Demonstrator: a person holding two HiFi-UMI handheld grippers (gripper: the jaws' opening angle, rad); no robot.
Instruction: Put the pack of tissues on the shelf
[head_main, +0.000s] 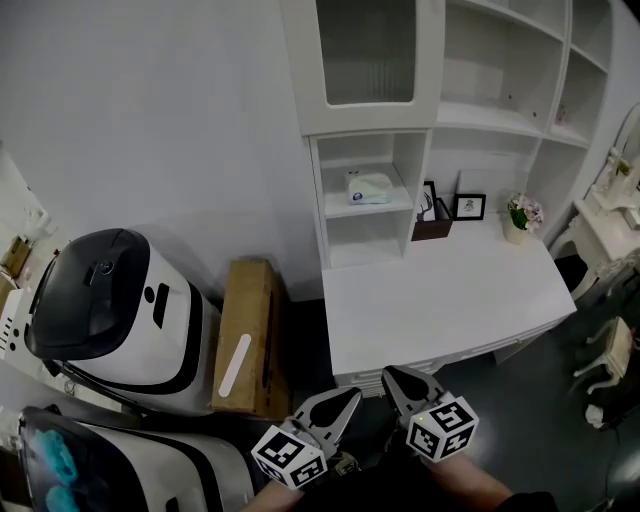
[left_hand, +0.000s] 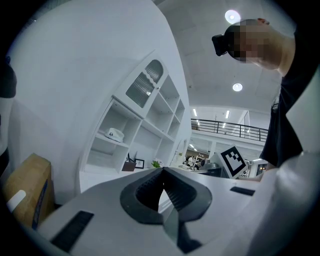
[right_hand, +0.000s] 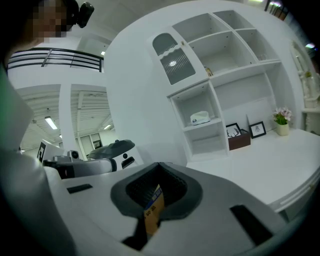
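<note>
**Tissue pack sitting on the shelf, both grippers shut and far from it**

Head view: The pack of tissues (head_main: 368, 187) is lying on the middle board of the open shelf (head_main: 330, 208), under the glass-fronted cabinet door. It is looking like a soft, light, plastic-wrapped bundle that would give under pressure and could slip if pinched at a corner. A hold across its short middle, with the jaws wide first, is probably the safest. The left gripper (head_main: 350, 395) and the right gripper (head_main: 392, 376) are hanging low at the near edge of the white desk (head_main: 440, 290), well apart from the pack, with the whole desk top lying between them and the shelf. A cardboard box (head_main: 245, 330) is standing on the floor to the left of the desk.

Left gripper view: The jaws are pressing tip to tip with nothing between them. The pack is showing small and far off on its shelf board, up and to the left of the jaw tips.

Right gripper view: The jaws are meeting at their tips, gripping nothing. A yellow sliver with a blue label is showing through the slit below them, most likely the cardboard box behind. The pack is resting far beyond, up and to the right.
</note>
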